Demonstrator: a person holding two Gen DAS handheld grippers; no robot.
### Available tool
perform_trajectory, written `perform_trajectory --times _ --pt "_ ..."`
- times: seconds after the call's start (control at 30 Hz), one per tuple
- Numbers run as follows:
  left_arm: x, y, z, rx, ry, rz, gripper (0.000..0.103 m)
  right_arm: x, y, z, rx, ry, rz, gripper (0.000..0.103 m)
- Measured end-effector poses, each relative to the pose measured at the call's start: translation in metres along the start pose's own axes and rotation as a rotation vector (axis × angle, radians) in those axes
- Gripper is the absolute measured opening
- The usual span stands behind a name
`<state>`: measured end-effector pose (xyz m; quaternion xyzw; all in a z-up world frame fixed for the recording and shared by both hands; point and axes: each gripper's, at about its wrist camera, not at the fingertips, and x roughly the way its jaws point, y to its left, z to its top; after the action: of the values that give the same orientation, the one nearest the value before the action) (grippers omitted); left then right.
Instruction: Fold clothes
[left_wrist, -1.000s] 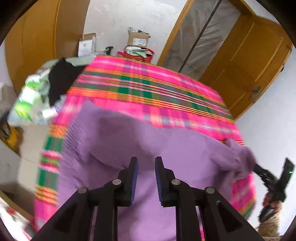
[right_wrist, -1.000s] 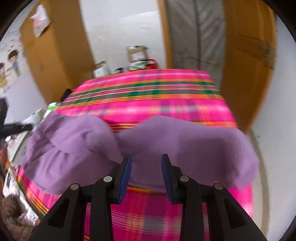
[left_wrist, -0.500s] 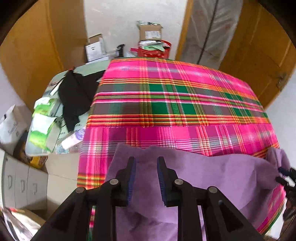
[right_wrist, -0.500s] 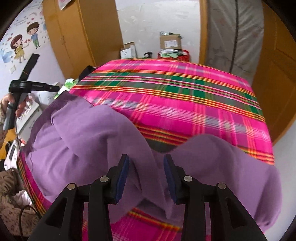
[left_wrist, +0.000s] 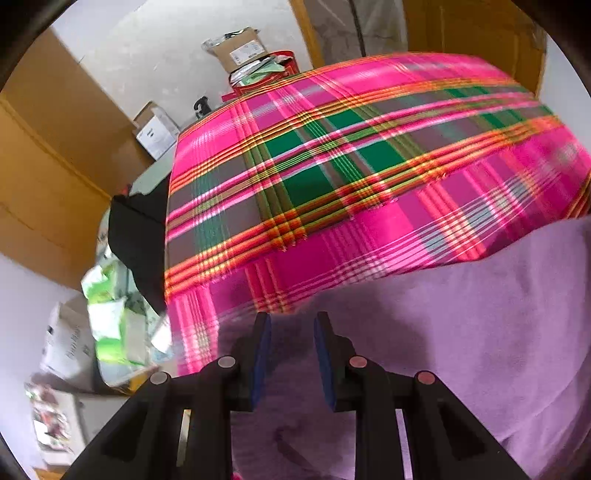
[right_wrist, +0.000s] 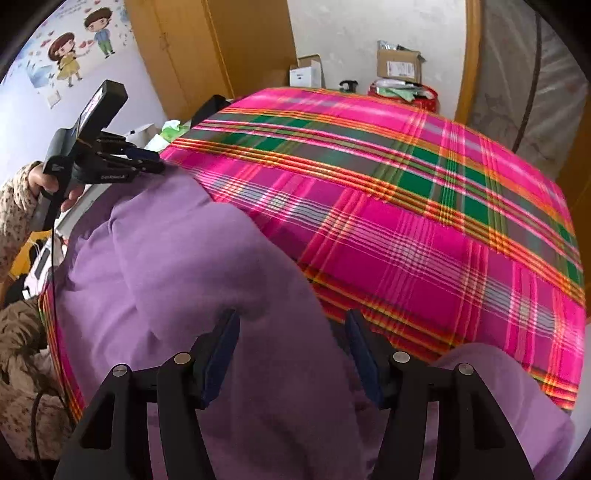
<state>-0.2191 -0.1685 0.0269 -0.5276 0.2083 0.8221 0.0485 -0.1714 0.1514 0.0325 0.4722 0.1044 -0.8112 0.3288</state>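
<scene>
While the purple garment (right_wrist: 192, 280) lies bunched along the near edge of the bed, the pink plaid bedspread (right_wrist: 424, 221) fills the middle of both views.

In the left wrist view, going left to right, a wooden wardrobe (left_wrist: 48, 155) stands at nine to ten o'clock, with white boxes and green packets (left_wrist: 107, 317) heaped below it at about eight o'clock. A black cloth (left_wrist: 138, 236) drapes just beside the bedspread's left edge. At twelve o'clock a cardboard box (left_wrist: 240, 50) sits on a red container by the wall. The left gripper (left_wrist: 291, 328) rises from six o'clock, its blue pads standing a narrow gap apart with nothing pinched between them; purple fabric lies under and behind them. The garment (left_wrist: 480, 332) spreads from there to four o'clock.

In the right wrist view, a cartoon wall sticker (right_wrist: 79, 40) shows at ten to eleven o'clock. Below it, at nine o'clock, a hand (right_wrist: 55, 184) in a speckled sleeve holds the left gripper (right_wrist: 147, 162), whose fingertips touch the garment's far corner; its gap cannot be told from here. The garment runs from that corner down to six o'clock, a second fold showing at five o'clock. The right gripper (right_wrist: 291, 328) has its jaws opening, now wide apart, and the fabric humps up between them without being pressed by either pad.
</scene>
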Motion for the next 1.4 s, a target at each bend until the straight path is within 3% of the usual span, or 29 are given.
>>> perform_trajectory --times 0.13,0.3,0.6,0.7,0.73,0.77,0.83,0.9,0.97,1.07,1.4 --pt "0.01 0.005 0.004 0.02 0.022 -0.003 0.026 0.005 -0.006 0.001 0.001 0.018 0.027 0.061" --pt "0.02 -0.006 0.0 0.127 0.05 0.013 0.03 0.014 -0.005 0.004 -0.017 0.043 0.041 0.061" --pt "0.022 0.007 -0.005 0.126 0.028 -0.082 0.031 0.023 -0.001 0.016 -0.013 0.056 0.096 0.061" --pt "0.021 0.006 -0.009 0.134 0.01 -0.099 0.023 0.027 0.0 0.019 -0.011 0.065 0.115 0.061" --pt "0.021 0.006 -0.009 0.126 0.015 -0.129 0.013 0.027 0.0 0.02 -0.007 0.064 0.123 0.061" --pt "0.021 0.006 -0.007 0.121 0.018 -0.142 0.005 0.028 0.0 0.021 -0.001 0.065 0.128 0.058" --pt "0.02 0.001 -0.008 0.143 0.017 -0.139 0.002 0.029 -0.002 0.021 0.017 0.073 0.131 0.047" --pt "0.019 0.0 -0.009 0.157 0.017 -0.136 0.001 0.028 -0.003 0.022 0.021 0.076 0.13 0.041" --pt "0.018 0.002 -0.01 0.146 0.016 -0.142 0.001 0.027 -0.003 0.022 0.017 0.075 0.123 0.025" --pt "0.016 0.005 -0.013 0.126 0.011 -0.135 0.001 0.025 -0.004 0.025 0.011 0.068 0.107 0.011" --pt "-0.005 0.031 -0.02 0.004 -0.069 -0.093 0.0 0.023 -0.005 0.041 0.0 0.023 0.026 0.008"
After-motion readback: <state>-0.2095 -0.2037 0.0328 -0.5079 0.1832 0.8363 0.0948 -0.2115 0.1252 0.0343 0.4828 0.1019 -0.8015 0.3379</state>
